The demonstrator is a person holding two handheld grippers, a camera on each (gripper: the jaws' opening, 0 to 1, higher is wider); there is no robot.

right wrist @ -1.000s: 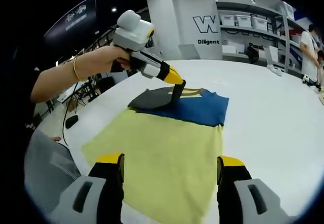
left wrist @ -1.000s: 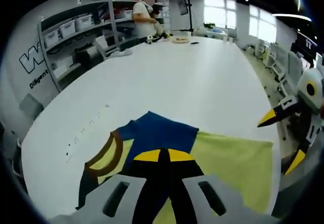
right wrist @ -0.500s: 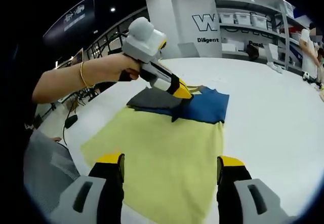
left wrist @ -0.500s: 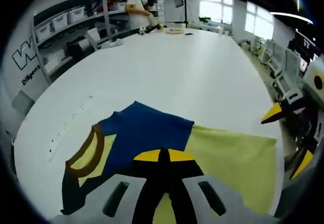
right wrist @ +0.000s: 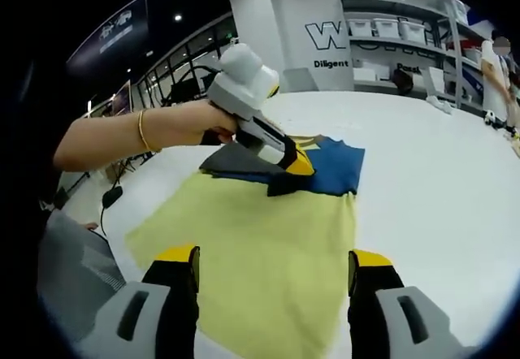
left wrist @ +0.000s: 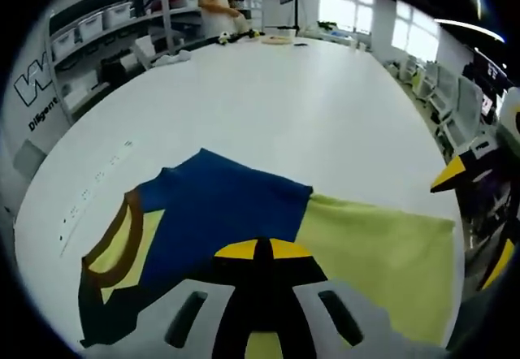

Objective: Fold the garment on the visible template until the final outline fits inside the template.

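Item: 1 garment (left wrist: 244,213), a knit top with a blue upper section, a pale yellow lower panel (right wrist: 260,253) and a brown-trimmed neckline (left wrist: 110,241), lying spread on the white table (left wrist: 309,99), directly ahead of and beneath both tools. Left gripper (left wrist: 262,249): its jaws are reading as pressed together, tips meeting over the blue cloth; in the right gripper view the same tool (right wrist: 296,164) is touching the garment at the blue and yellow boundary, with dark fabric bunching under its tip, though whether cloth is actually pinched cannot be told. Right gripper (right wrist: 272,266): jaws standing spread apart, hovering over the near edge of the yellow panel, holding nothing. Handling, as a judgement: the fabric is looking light, soft and limp, draping and creasing readily, likely sliding easily on the smooth tabletop, and not fragile. Recommended holds: pinching thin edges or corners, 1 tool per corner, since flat mid-panel cloth is offering little to bite. No template outline is distinguishable. A person (left wrist: 213,2) is standing at the shelving far beyond the tools.
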